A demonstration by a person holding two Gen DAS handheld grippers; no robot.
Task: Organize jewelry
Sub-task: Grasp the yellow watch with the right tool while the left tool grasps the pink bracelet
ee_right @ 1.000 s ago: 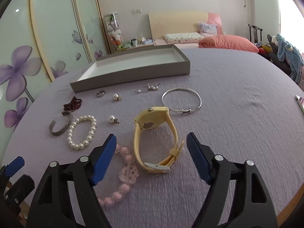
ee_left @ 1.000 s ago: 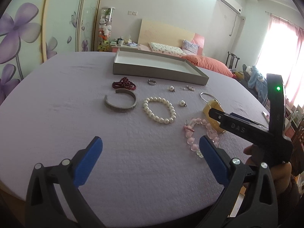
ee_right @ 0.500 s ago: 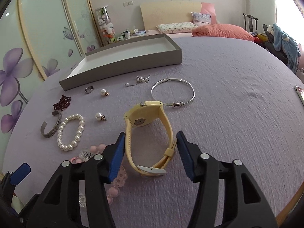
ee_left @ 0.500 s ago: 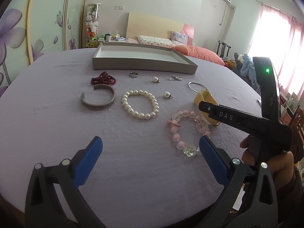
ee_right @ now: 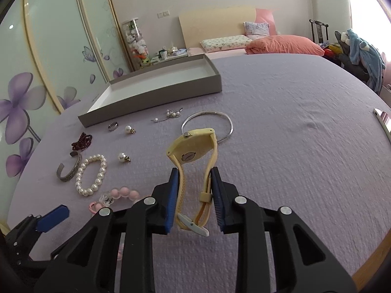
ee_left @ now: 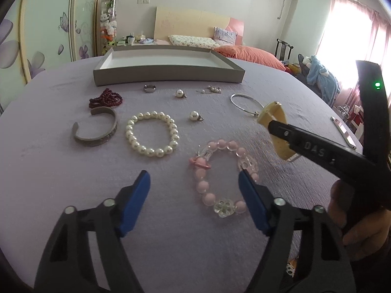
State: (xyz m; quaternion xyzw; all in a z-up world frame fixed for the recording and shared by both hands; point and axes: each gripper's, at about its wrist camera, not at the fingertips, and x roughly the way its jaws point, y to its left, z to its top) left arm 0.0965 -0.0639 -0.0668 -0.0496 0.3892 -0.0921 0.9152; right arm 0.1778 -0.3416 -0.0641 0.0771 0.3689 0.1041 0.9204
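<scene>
Your left gripper [ee_left: 193, 200] hangs tilted down over the lilac tablecloth [ee_left: 48, 171] with its blue pads [ee_left: 136, 200] about half apart and closing. Nothing is pinched between them: the pink bead bracelet [ee_left: 220, 171] lies flat on the cloth partly inside the gap, its right side just under the right pad, and you cannot tell whether that pad touches a bead.

Your right gripper [ee_right: 194, 197] is narrow and closing on the yellow watch [ee_right: 193, 151]. Both pads [ee_right: 172, 200] press the two sides of the strap, near the buckle, and the watch case stands up ahead of the fingertips. In the left wrist view the watch sits clear of the cloth in that grip, with your hand [ee_left: 361, 227] wrapped around the handle.

On the cloth, from left to right: a grey cuff bangle [ee_left: 97, 129], a heap of dark red beads [ee_left: 106, 99] just behind it, a white pearl bracelet [ee_left: 152, 134], a plain ring [ee_left: 149, 88], two single pearl pendants [ee_left: 180, 93] and [ee_left: 194, 116], a small pearl cluster [ee_left: 212, 89], and a thin silver bangle [ee_left: 245, 103] partly hidden behind the watch. All lie apart from one another.

Behind them the shallow grey tray [ee_left: 168, 75] holds no jewelry that you can see.
</scene>
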